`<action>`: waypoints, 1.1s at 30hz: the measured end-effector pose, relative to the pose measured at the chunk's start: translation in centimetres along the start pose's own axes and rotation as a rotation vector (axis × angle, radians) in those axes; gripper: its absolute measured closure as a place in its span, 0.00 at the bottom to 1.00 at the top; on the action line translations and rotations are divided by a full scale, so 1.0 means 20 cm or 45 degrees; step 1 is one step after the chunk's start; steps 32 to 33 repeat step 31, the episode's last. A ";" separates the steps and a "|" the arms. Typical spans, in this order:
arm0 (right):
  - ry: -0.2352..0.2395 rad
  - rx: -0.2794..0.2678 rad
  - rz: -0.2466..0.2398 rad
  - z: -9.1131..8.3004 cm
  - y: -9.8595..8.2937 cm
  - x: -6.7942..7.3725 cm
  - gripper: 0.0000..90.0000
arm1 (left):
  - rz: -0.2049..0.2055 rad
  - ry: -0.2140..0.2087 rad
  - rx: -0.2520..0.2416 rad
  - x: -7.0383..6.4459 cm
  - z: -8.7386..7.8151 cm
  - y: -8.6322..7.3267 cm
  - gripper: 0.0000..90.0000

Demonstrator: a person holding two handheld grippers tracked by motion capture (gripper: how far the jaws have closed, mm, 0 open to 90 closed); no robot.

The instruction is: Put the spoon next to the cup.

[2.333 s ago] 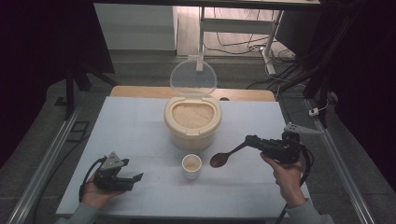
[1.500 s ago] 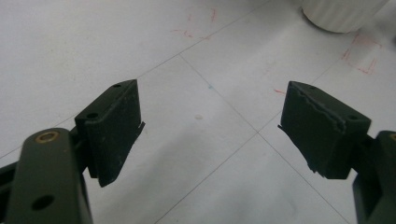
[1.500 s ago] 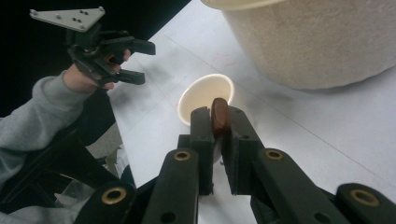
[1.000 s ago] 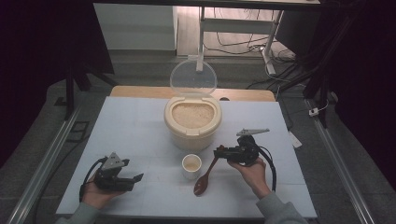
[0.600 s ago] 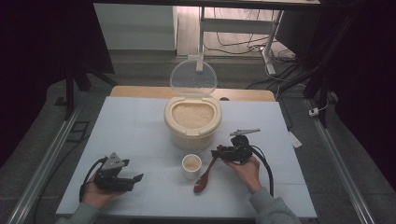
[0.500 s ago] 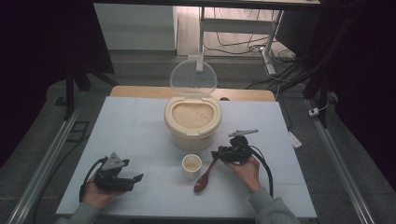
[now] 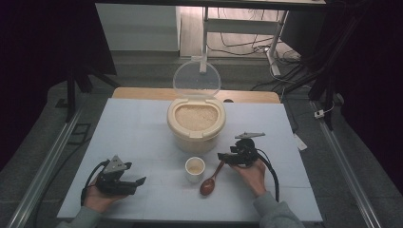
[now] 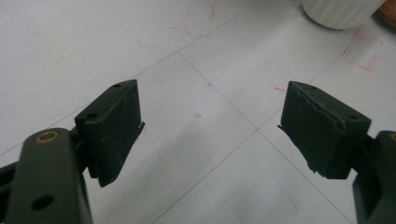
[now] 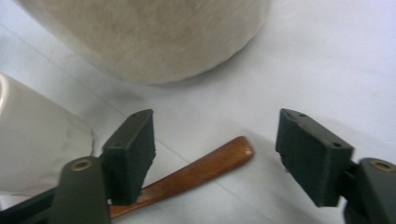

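A brown wooden spoon lies flat on the white table, bowl toward the front, just right of a small white cup. My right gripper stands open at the spoon's handle end. In the right gripper view the handle rests on the table under the gap between the spread jaws of that gripper, touching neither pad. My left gripper rests open at the front left, and its own view shows this gripper holding nothing. A cream container of pale grains stands behind the cup.
The container's clear lid stands raised at its back. The container wall and the cup sit close ahead of the right jaws. The cup's base lies far ahead of the left jaws.
My right gripper brought the spoon from the right, lowered it beside the cup and opened, leaving it on the table. The left gripper has stayed put.
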State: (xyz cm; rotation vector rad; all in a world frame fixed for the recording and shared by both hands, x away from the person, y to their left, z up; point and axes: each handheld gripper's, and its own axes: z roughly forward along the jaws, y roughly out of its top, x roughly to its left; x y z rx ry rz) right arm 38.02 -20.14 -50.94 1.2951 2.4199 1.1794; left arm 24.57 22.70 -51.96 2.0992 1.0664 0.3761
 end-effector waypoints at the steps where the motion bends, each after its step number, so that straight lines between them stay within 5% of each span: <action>1: -0.015 -0.013 0.004 -0.01 0.00 -0.01 0.28 | -0.001 0.001 0.000 0.00 0.00 0.00 0.22; 5: -0.002 -0.060 0.014 -0.08 -0.02 -0.05 0.29 | 0.000 0.001 -0.005 0.00 0.00 0.00 0.22; 13: 0.052 -0.138 -0.166 -0.29 -0.13 -0.02 0.34 | 0.001 0.005 -0.012 0.00 -0.01 0.00 0.22; 22: 0.062 -0.209 -0.254 -0.49 -0.28 -0.08 0.35 | 0.005 0.013 -0.028 -0.01 -0.02 0.01 0.22; 33: 0.074 -0.204 -0.308 -0.53 -0.34 -0.09 0.35 | 0.007 0.017 -0.047 -0.01 -0.01 0.02 0.22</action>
